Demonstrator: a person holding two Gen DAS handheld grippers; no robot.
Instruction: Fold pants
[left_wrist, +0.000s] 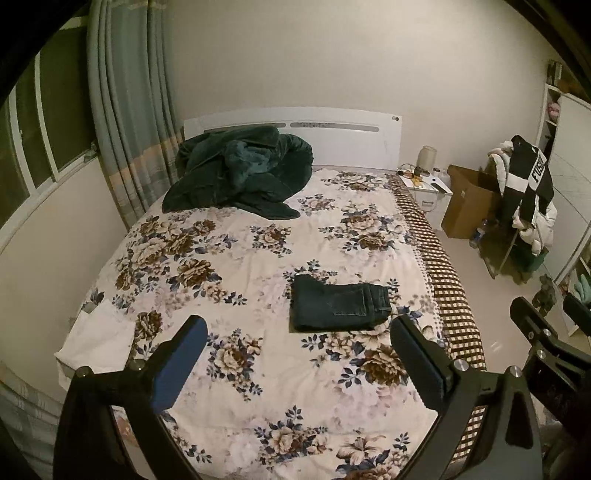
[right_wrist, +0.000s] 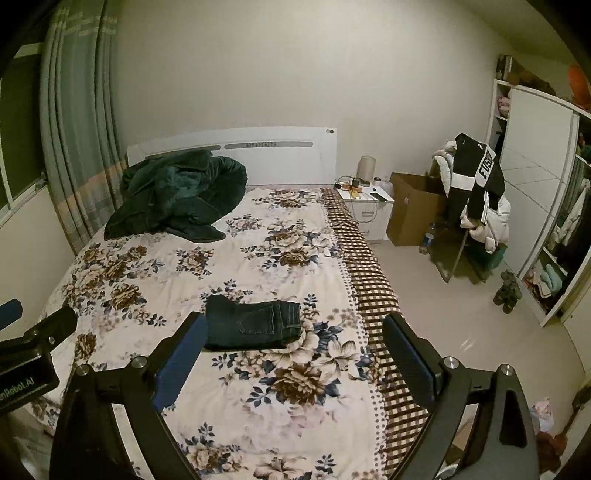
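Left hand-held gripper (left_wrist: 299, 365): my jaws stand wide apart with nothing between them, raised above the near part of the bed.
Right hand-held gripper (right_wrist: 295, 363): spread just as wide and empty, held beside the left one, toward the bed's right edge.
Pants (left_wrist: 338, 308): dark denim, lying as a compact folded rectangle on the floral bedspread (left_wrist: 221, 258), just beyond my fingertips and touching neither tool; a back pocket faces up and the layered edges sit at the right end.
Step in hand: I judge the folding done and this the release-and-check stage.
Doing it well: I would hold both tools clear of the cloth so no layer gets dragged, and look along the stacked edges; if one sticks out, press it flat from above rather than pinching it.
Far end of bed: a rumpled dark green blanket (left_wrist: 236, 170) by the headboard, well apart from the pants.
Writing: "FUS…" in white on a black garment (right_wrist: 480, 177) draped on the right; "…nRobot.AI" on the other tool's body (right_wrist: 22, 384).
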